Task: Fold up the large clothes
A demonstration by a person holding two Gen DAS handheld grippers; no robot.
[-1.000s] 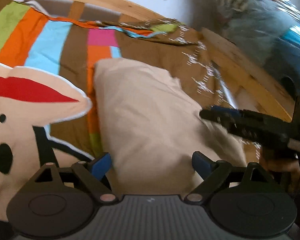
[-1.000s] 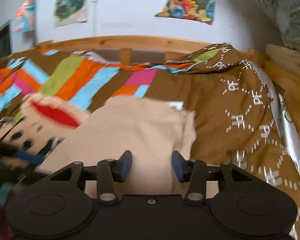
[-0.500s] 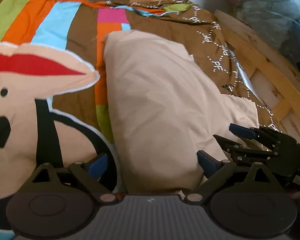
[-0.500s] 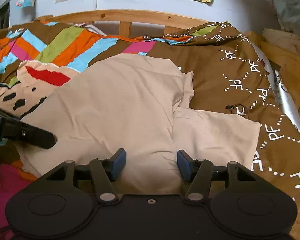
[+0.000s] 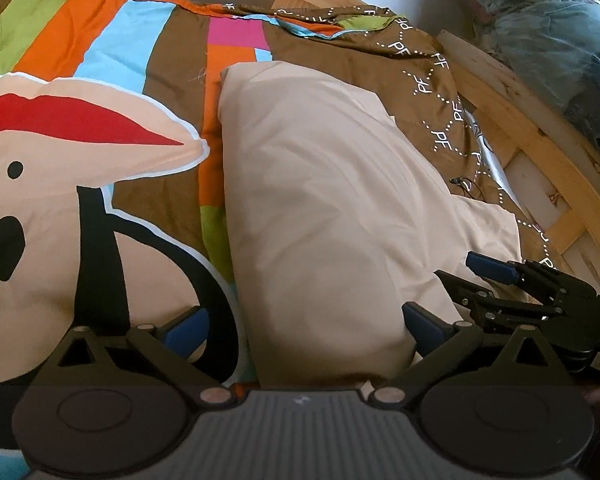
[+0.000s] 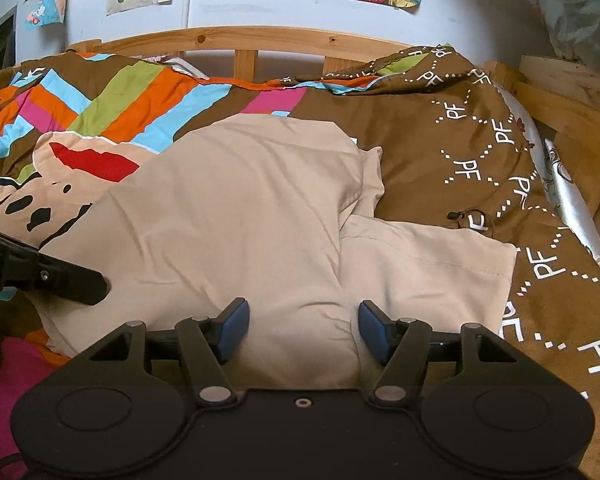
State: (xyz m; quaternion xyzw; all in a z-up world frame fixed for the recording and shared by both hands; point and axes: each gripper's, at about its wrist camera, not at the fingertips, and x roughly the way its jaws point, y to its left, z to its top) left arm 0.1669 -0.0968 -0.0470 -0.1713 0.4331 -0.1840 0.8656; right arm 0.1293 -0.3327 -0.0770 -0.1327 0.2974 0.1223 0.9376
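Beige cotton, a large garment [image 6: 236, 216], lies partly folded on the bed over a bright striped duvet [image 6: 112, 100]; one sleeve [image 6: 428, 256] sticks out flat to the right, toward the wooden bed frame [image 6: 560, 88].

The left hand-held gripper [image 5: 304, 324] sits at the near edge of the folded body with its jaws wide, gripping nothing. The right hand-held gripper [image 6: 300, 324] is also spread and empty, straddling the near hem where body and sleeve meet.

The likely next move is to fold that sleeve inward, and there lies the risk. The cloth is soft and already layered, so a pinch at the junction may catch the body panel with the sleeve and drag the finished fold open. A deep bite could snag the duvet beneath and lift it too. The puffy, creased top layer may slide if pulled sideways.
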